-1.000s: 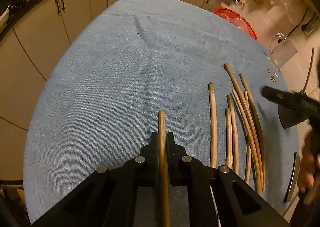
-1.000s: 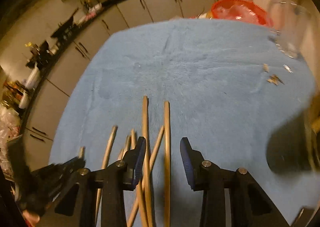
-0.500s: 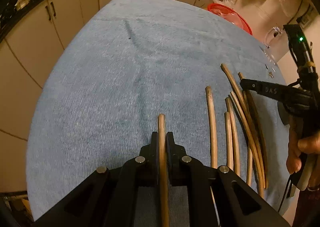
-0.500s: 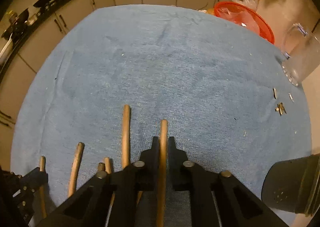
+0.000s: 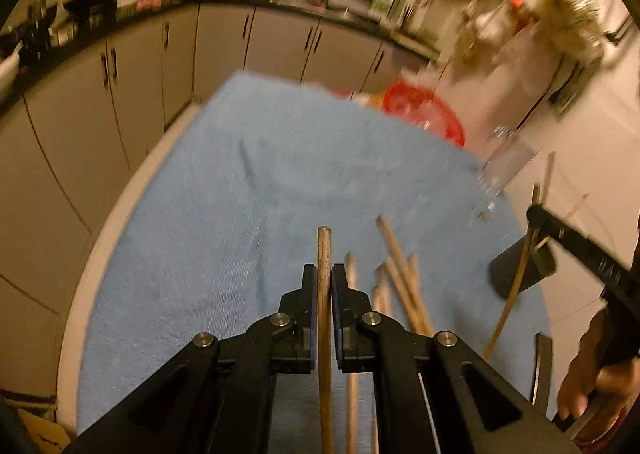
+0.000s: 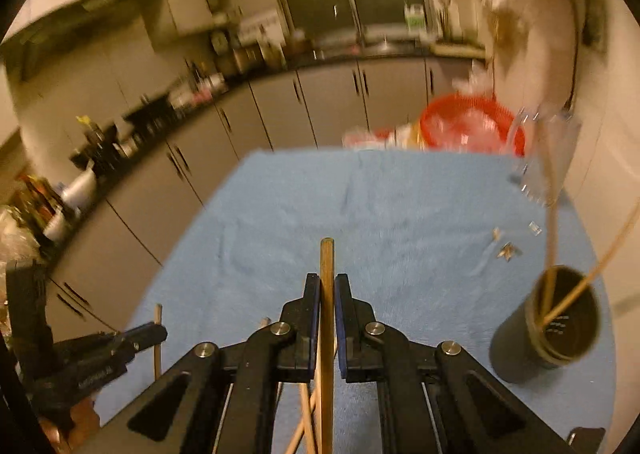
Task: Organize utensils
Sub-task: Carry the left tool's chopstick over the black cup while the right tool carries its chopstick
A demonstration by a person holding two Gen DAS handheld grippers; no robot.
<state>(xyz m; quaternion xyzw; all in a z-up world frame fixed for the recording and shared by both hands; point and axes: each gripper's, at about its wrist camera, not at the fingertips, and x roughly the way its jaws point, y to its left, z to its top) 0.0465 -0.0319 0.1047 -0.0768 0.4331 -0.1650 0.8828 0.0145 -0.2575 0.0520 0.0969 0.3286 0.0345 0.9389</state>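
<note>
Left gripper [image 5: 324, 278] pinches one chopstick [image 5: 325, 294], right gripper [image 6: 327, 288] another [image 6: 327, 294] — both lifted. Black cup [image 6: 560, 326] at table's right edge holds two; loose pile [image 5: 400, 286] on blue cloth [image 5: 240, 213] remains — mostly undone.

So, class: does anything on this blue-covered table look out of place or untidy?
Yes. Small bits of debris lie scattered on the blue cloth near the clear jug. Loose chopsticks lie crossed in a heap, not in the black cup.
</note>
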